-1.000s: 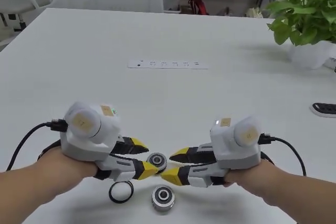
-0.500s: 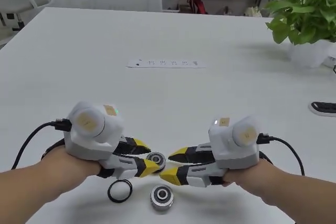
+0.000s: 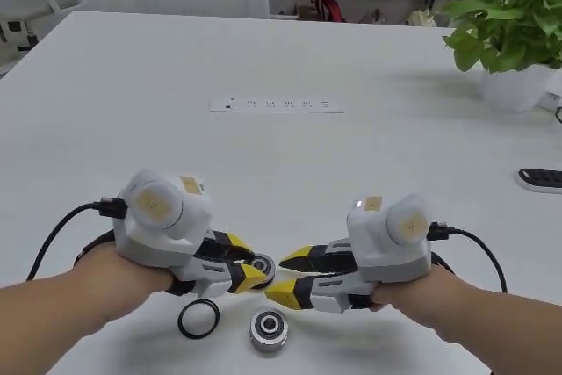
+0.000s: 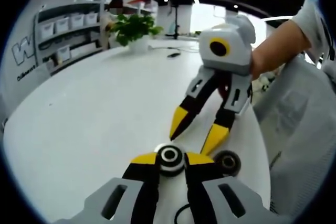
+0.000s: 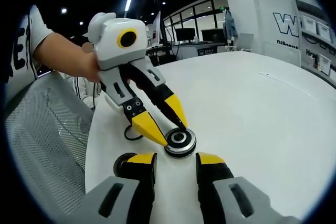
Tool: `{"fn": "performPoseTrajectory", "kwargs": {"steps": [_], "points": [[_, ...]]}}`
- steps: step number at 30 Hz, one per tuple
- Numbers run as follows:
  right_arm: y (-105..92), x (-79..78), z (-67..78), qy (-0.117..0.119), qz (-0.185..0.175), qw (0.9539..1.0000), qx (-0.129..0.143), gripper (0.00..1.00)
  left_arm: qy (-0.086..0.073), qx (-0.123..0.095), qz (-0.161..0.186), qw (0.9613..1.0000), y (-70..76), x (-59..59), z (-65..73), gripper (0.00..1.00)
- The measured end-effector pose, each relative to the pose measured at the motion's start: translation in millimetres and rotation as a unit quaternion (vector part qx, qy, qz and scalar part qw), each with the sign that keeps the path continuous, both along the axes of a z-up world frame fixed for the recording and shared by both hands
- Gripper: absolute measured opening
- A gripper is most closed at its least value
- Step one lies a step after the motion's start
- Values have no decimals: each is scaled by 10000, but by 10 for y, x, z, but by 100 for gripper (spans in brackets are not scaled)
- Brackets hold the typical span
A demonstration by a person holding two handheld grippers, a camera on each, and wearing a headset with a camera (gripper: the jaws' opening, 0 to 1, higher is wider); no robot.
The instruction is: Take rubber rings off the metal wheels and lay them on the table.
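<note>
We are looking forward and down from head height across the broad white tabletop. The white-and-yellow left gripper and its matching right gripper are sitting close at 6 o'clock, and the leafy green potted plant is standing far off at 2 o'clock. The left gripper view is skimming low over the table and facing the right gripper, very near at 1 o'clock, with the plant distant at 11. The right gripper view is pointing the opposite way and is meeting the left gripper at 11 o'clock. All three views are sharing the small silver metal wheel at the jaw tips.
</note>
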State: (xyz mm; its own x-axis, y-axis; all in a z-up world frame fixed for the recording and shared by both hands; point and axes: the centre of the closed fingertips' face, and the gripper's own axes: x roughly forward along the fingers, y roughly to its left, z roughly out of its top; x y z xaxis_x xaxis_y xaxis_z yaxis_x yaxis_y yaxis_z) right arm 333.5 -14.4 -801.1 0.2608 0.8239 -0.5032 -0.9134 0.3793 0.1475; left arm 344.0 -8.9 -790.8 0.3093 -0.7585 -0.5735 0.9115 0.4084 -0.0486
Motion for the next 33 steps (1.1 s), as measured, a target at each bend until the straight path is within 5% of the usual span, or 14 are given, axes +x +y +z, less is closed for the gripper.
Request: {"fn": "performPoseTrajectory", "kwargs": {"steps": [16, 33], "points": [[6, 2, 22, -27, -28, 10000, 28, 26, -222, 225, -15, 9995, 1, 25, -28, 14], [25, 51, 29, -150, -142, 9998, 20, 28, -257, 248, 56, 9993, -1, 27, -29, 14]]}}
